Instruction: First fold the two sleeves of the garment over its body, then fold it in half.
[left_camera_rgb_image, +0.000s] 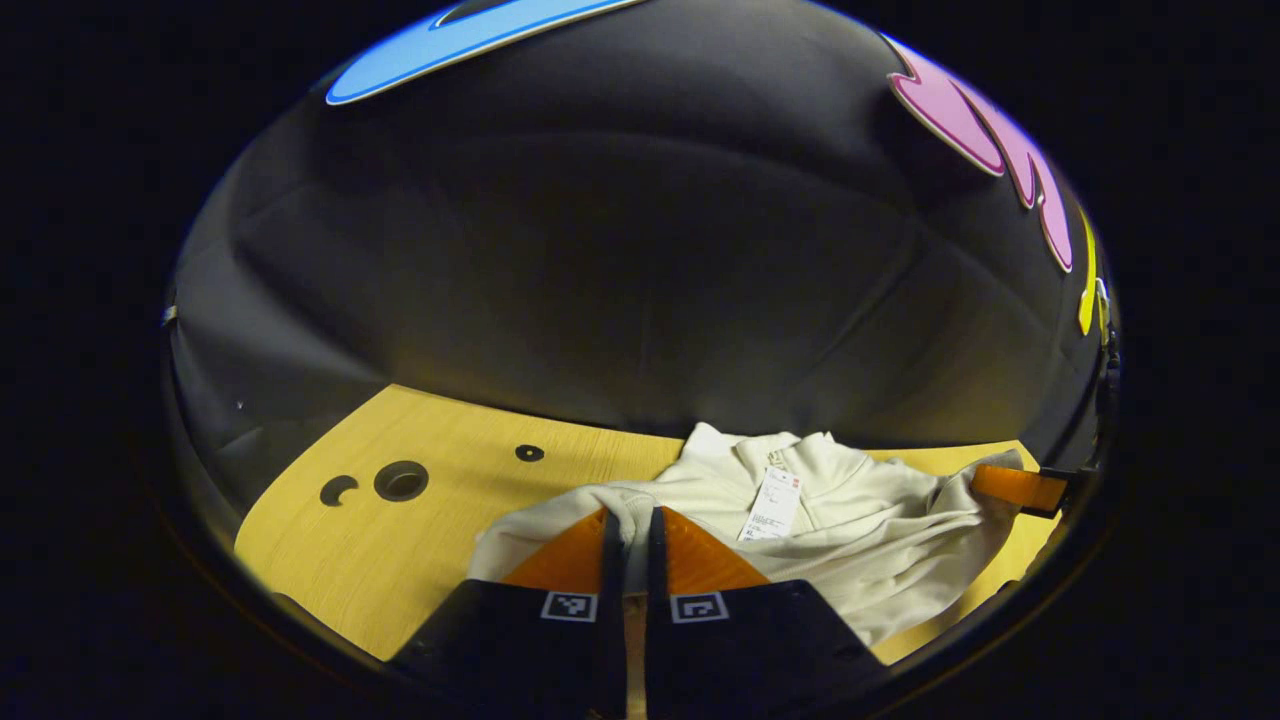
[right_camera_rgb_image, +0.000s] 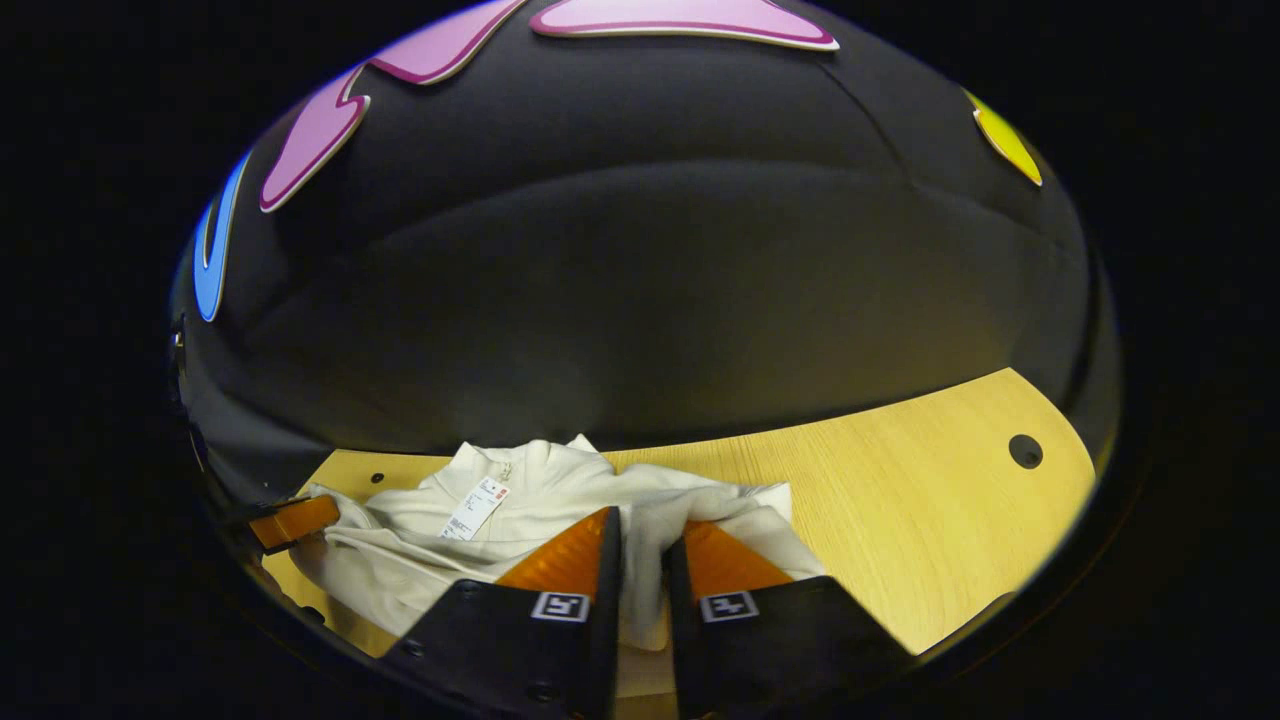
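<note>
Garment (left_camera_rgb_image: 850, 520), cream, lies bunched on the wooden table (left_camera_rgb_image: 400, 560), hang tag (left_camera_rgb_image: 775, 505) face up near the collar. Left gripper (left_camera_rgb_image: 630, 530) sits low, fingers nearly closed, pinching cloth at one side. Right gripper (right_camera_rgb_image: 645, 545) clamps a fold of fabric. Left gripper view adds round holes (left_camera_rgb_image: 401, 480) in the tabletop.

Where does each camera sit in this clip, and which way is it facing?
Left gripper view: rides on the left gripper, looking along its fingers across the wooden table at the cream garment; the fingers pinch a fold of cloth. The other gripper shows at far right.
Right gripper view: rides on the right gripper, facing the same garment from its opposite side, fingers closed on fabric.
Shared: the garment, its hang tag, the table and the booth's dark wall.
</note>
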